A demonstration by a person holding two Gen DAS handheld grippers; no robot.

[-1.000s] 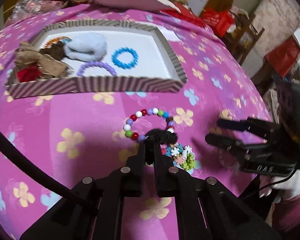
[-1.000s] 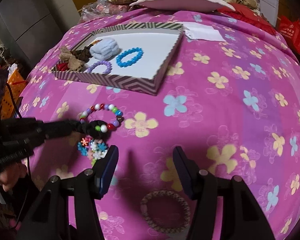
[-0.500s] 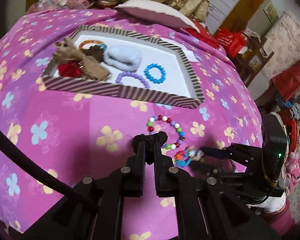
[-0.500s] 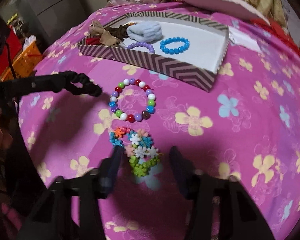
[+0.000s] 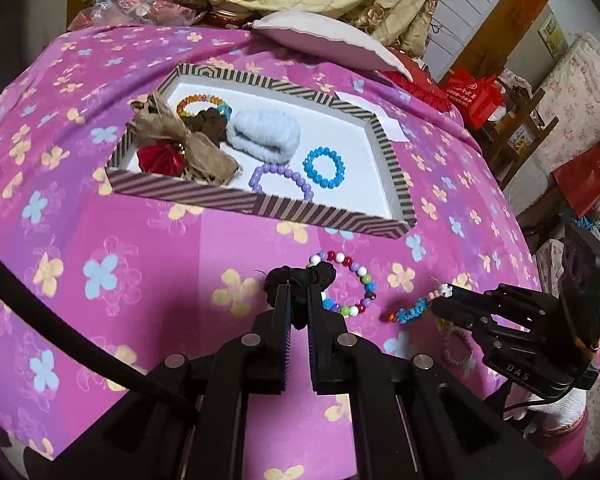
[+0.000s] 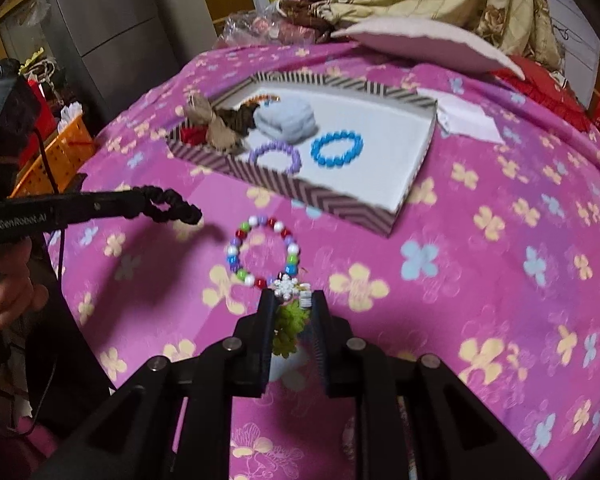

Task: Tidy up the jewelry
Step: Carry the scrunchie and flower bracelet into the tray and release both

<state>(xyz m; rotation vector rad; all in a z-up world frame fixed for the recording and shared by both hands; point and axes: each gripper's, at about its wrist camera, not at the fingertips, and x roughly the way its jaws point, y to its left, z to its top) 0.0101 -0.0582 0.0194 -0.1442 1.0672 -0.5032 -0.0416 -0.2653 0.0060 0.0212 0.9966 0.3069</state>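
My left gripper [image 5: 299, 294] is shut on a black scrunchie [image 5: 300, 276], held just above the pink flowered bedcover; it also shows at the left of the right wrist view, where the scrunchie [image 6: 172, 206] sticks out past its tip. My right gripper [image 6: 291, 300] is closing its jaws on a snowflake-and-flower bead bracelet [image 6: 287, 287], which is pinched between the pads. In the left wrist view that bracelet [image 5: 410, 313] dangles off the cloth from the right gripper [image 5: 444, 300]. A multicoloured bead bracelet [image 5: 340, 258] [image 6: 253, 221] lies on the cover between both grippers.
A striped box [image 5: 260, 205] [image 6: 328, 200] beyond holds a blue bracelet [image 5: 306, 164], a purple bracelet [image 5: 256, 178], a pale fluffy scrunchie [image 5: 264, 134], a burlap bow [image 5: 172, 132] and more. A brown hair ring [image 5: 456, 344] lies under the right gripper. A pillow [image 5: 324, 40] lies behind.
The right gripper came over the snowflake bracelet, closed on it and lifted it off the cover. The left gripper rose a little with the black scrunchie, away from the multicoloured bracelet.
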